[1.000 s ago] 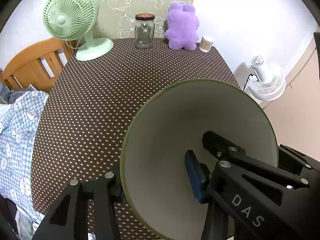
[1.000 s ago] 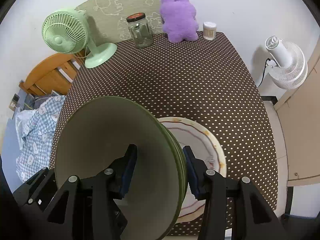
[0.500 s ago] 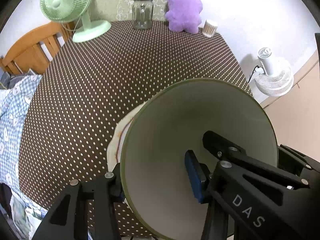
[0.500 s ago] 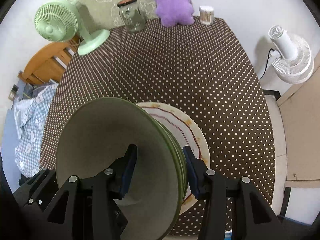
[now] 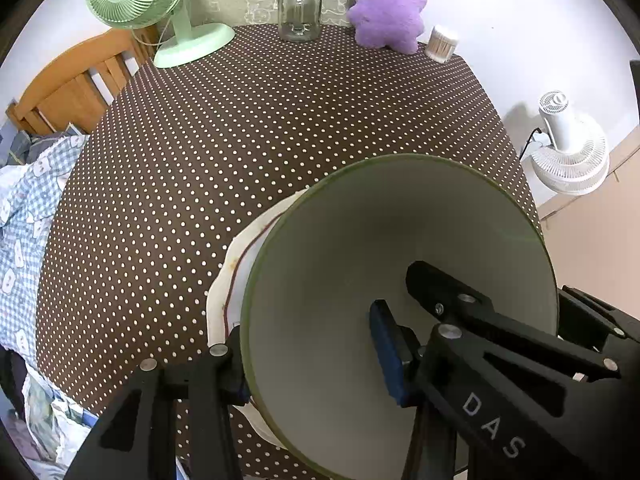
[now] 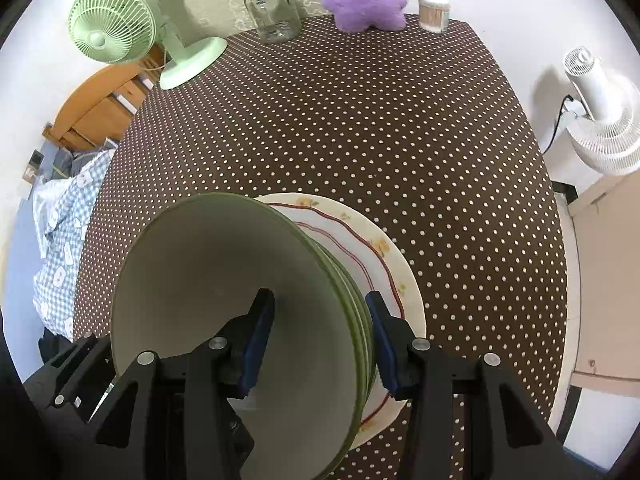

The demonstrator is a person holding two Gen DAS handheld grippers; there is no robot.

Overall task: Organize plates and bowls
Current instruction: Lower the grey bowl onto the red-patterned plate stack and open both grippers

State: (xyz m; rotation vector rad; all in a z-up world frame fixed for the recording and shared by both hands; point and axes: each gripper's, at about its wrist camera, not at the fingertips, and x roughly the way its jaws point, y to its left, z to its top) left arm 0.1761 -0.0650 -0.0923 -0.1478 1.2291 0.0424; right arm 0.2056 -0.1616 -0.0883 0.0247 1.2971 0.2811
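You had both tools clamped on the stack of green bowls [image 6: 240, 320], the left tool [image 5: 312, 356] and right tool [image 6: 320, 340] on opposite rims, holding it just over the flowered plate [image 6: 384, 256] on the surface [image 6: 360, 120]; setting down and letting go remained.

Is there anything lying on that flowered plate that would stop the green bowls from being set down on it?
Nothing visible. The stack of green bowls, clamped by both grippers, hangs right over the flowered plate; its exposed part is bare, though the bowls hide its middle.
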